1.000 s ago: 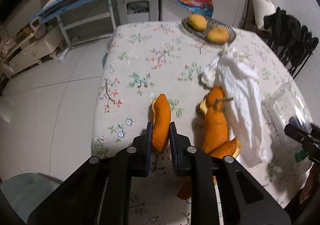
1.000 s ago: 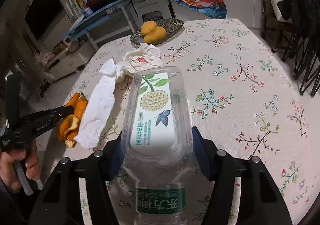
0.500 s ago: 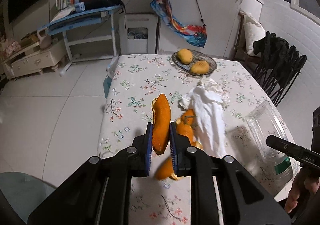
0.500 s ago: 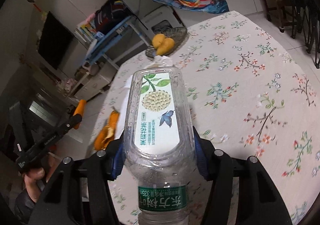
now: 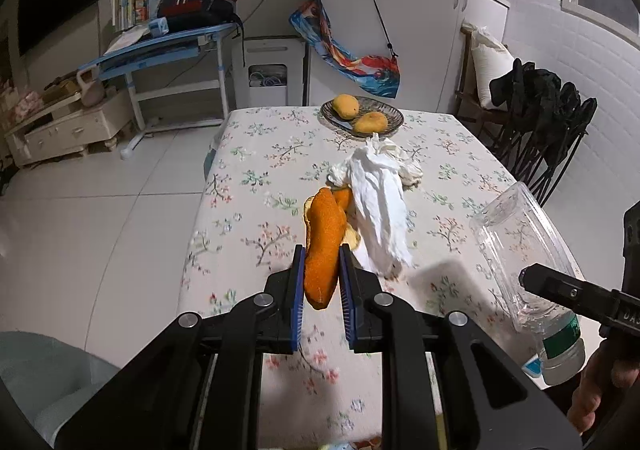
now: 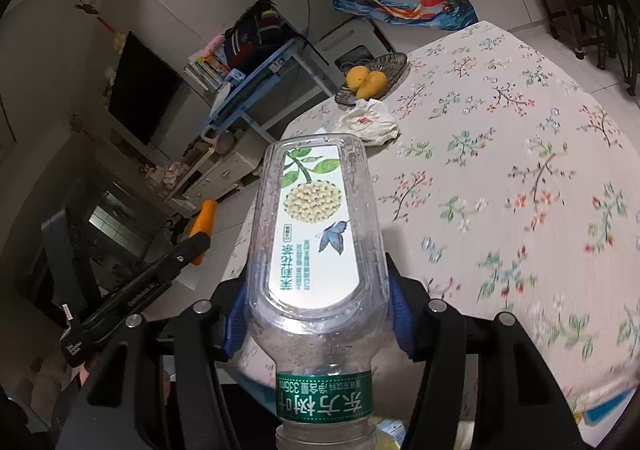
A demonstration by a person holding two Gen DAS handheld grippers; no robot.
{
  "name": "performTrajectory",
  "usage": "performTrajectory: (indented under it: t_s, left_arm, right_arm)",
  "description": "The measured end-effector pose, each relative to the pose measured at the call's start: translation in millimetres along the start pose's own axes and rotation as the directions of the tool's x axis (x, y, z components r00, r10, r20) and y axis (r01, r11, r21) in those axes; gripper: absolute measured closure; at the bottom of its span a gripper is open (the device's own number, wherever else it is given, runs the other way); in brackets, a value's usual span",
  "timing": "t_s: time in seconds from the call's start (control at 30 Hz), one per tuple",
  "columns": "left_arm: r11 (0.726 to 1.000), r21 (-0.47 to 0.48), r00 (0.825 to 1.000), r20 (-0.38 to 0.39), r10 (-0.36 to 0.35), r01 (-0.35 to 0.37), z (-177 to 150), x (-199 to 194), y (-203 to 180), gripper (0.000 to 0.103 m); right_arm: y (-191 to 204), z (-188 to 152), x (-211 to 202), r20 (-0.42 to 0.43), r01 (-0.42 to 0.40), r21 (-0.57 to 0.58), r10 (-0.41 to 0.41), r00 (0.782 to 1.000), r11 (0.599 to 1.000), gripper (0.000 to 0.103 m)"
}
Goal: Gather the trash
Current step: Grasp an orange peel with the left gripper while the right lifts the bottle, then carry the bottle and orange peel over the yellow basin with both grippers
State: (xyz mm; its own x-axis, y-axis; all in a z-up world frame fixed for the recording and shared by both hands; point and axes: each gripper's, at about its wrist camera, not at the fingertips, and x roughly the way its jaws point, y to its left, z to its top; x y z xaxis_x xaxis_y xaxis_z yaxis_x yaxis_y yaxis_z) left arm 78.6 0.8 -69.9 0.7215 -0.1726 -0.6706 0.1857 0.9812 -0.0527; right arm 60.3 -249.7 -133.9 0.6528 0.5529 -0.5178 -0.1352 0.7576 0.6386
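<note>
Orange peel [image 5: 322,246] pinched in left tongs [image 5: 322,282], jaws narrow, pads flat on both faces, strip pointing forward and clear of the worktop [image 5: 240,210]. Good grip across the thin axis, so no slip likely.

Clear plastic bottle [image 6: 316,250] clamped in right tongs [image 6: 316,326], jaws at mid width around the body just above the neck, green band and cap end toward the camera, base pointing away. Empty by the look of it, so light; soft walls may dent or squirt out if squeezed harder. Held above the near right edge of the worktop, not resting on it.

Both pieces of trash lifted and off the surface, each in its own tongs: looks like a carry to a bin. No bin clearly visible in either view; pale rounded thing at the near left floor corner in the left view can't be identified.

Left on the worktop: more peel [image 5: 344,198] mid-worktop just behind the held strip, white tissue [image 5: 376,202] lying over it to the right, crumpled wrapper [image 6: 368,122] further back near the fruit basket [image 5: 394,118]. Basket with two mangoes [image 5: 346,106] at the far end is not trash, leave alone.

Progress judged early: two items up, at least three to go.
</note>
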Motion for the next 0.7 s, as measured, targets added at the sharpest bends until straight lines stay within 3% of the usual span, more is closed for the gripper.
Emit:
performTrajectory:
  t_s: [0.7]
  left_arm:
    - [1.000, -0.001, 1.000, 0.016, 0.001, -0.001, -62.3, -53.9, -11.9, 0.087]
  right_arm:
    - [1.2, -43.2, -41.6, 0.043, -0.039, 0.049, 0.037, 0.998, 0.998, 0.046]
